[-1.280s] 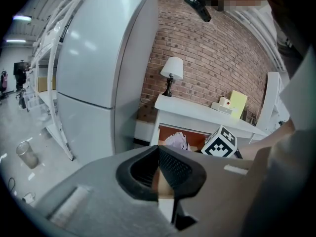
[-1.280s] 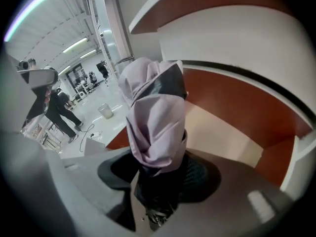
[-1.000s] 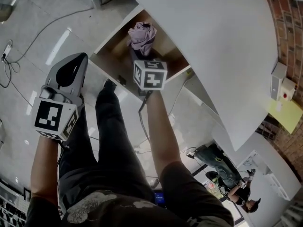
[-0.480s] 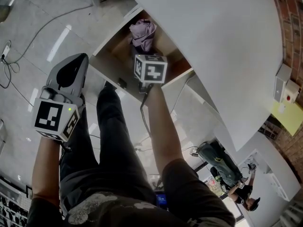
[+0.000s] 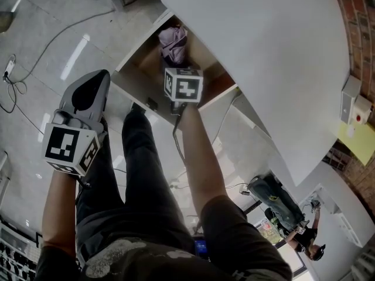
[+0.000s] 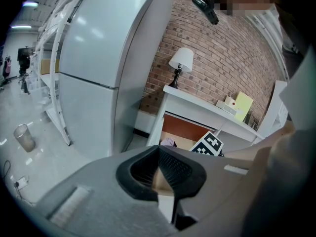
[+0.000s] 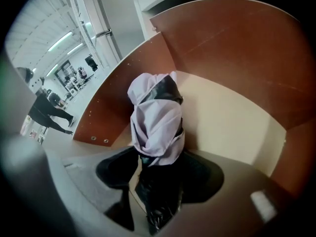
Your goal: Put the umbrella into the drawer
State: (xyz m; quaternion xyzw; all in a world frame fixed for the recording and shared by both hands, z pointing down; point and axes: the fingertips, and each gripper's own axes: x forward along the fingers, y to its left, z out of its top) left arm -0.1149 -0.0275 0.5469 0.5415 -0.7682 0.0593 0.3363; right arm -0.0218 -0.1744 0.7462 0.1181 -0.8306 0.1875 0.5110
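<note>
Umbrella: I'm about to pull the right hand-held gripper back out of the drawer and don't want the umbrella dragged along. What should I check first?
1. Umbrella is inside the drawer: ok.
2. Right hand-held gripper letting go: ok. Its jaws are opening, and a gap shows on one side of the umbrella between them.
3. Umbrella settled on the drawer floor: cannot tell.
4. Fabric not snagged on that gripper: cannot tell.
5. Left hand-held gripper empty and away from the drawer: ok.

Folded lilac-and-black umbrella (image 5: 173,44) (image 7: 155,122) inside open wooden drawer (image 5: 140,70), lying on its pale bottom.
</note>
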